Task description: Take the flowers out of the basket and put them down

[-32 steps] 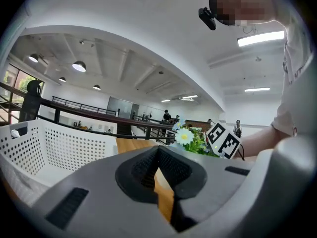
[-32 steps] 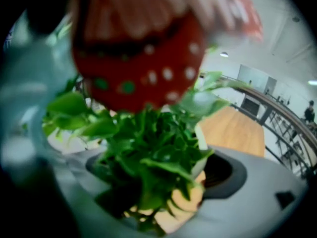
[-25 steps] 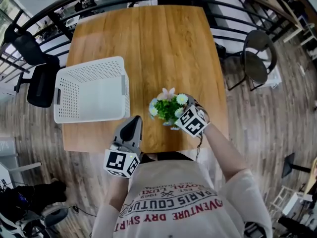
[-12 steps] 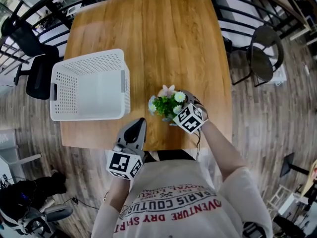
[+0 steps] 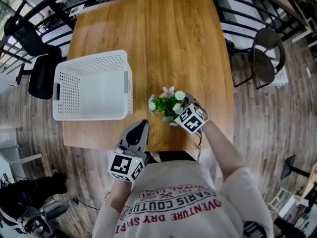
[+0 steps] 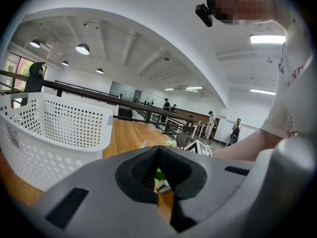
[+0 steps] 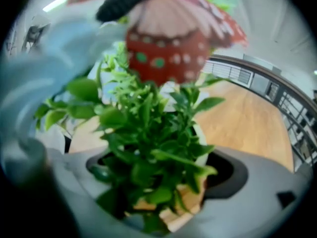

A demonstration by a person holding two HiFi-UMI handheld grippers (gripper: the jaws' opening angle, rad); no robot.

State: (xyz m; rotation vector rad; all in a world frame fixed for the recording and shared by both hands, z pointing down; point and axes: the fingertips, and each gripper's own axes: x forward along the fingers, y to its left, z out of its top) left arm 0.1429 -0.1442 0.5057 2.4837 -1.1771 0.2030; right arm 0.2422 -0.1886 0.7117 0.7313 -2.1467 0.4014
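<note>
Item: potted flowers (image 5: 166, 105), green foliage with pale blooms, standing on the wooden surface (image 5: 163, 43) near its front edge, outside and just right of the white perforated basket (image 5: 89, 59). Right tongs (image 7: 163, 182) pinch the flowers, one jaw on each side with leaves filling the gap; left tongs (image 6: 158, 155) are pressed together with nothing in them, held over the front edge near the basket, apart from the flowers. Legible writing: the person's shirt (image 5: 173, 202) reads in part "PARIS COUTUR" and "VENTURE DRY SP".
</note>
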